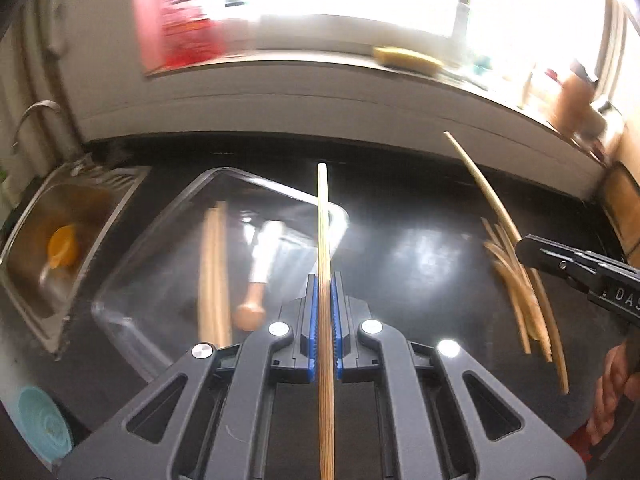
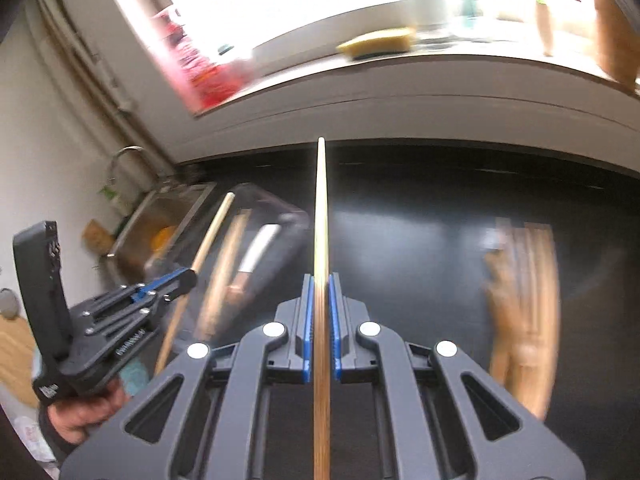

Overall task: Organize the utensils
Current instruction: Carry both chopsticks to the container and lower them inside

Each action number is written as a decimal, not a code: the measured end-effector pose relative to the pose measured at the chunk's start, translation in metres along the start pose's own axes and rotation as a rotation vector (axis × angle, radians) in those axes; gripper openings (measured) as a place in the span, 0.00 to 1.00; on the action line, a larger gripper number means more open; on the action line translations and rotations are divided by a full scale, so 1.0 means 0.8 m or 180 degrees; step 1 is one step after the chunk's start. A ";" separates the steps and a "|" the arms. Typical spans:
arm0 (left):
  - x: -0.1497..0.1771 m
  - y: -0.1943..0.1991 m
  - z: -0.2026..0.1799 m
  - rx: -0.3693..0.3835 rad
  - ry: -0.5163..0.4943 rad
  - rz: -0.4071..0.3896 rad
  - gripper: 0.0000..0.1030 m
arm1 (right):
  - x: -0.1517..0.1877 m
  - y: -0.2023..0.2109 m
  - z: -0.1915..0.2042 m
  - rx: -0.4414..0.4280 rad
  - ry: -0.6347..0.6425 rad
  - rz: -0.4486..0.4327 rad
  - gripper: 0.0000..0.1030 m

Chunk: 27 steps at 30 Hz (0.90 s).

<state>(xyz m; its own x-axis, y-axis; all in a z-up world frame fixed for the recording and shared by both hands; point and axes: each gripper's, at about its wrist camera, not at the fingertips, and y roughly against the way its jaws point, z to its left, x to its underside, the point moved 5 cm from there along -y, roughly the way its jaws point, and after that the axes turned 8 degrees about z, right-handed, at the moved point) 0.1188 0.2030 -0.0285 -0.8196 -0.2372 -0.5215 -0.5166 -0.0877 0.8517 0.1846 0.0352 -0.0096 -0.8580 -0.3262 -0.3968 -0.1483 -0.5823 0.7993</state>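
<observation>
My left gripper (image 1: 325, 280) is shut on a wooden chopstick (image 1: 323, 220) that points forward over the right edge of a clear plastic box (image 1: 160, 240). The box holds two chopsticks (image 1: 214, 272) and a knife with a wooden handle (image 1: 256, 276). My right gripper (image 2: 320, 280) is shut on another wooden chopstick (image 2: 320, 208), held above the black counter. A pile of several chopsticks (image 1: 520, 292) lies on the counter to the right; it also shows blurred in the right wrist view (image 2: 524, 312). The left gripper (image 2: 176, 280) shows at the left of the right wrist view.
A steel sink (image 1: 60, 240) with an orange object (image 1: 62, 246) and a tap (image 1: 36, 120) lies at the left. A window sill (image 1: 320, 68) at the back carries a yellow sponge (image 1: 408, 58) and a red packet (image 1: 184, 12). A teal lid (image 1: 44, 420) sits front left.
</observation>
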 end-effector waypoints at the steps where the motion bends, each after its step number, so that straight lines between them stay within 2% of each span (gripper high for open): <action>1: -0.002 0.002 0.017 -0.0032 0.0061 -0.0011 0.05 | -0.008 -0.012 0.019 -0.0093 0.0010 0.0038 0.08; 7: -0.007 0.005 0.099 -0.0167 0.0329 -0.0028 0.05 | -0.042 -0.075 0.104 -0.0388 0.0083 0.0241 0.08; 13: -0.014 -0.016 0.135 -0.0166 0.0472 0.0019 0.06 | -0.061 -0.139 0.143 -0.0430 0.0070 0.0411 0.08; 27: -0.022 -0.086 0.157 -0.0040 0.0599 0.0212 0.06 | -0.075 -0.232 0.145 -0.0235 -0.0110 0.0663 0.08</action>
<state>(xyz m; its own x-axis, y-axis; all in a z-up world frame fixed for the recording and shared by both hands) 0.1381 0.3346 -0.0841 -0.7905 -0.4194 -0.4463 -0.4587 -0.0774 0.8852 0.2067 0.2490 -0.0819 -0.8829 -0.4202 -0.2097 0.0694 -0.5583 0.8267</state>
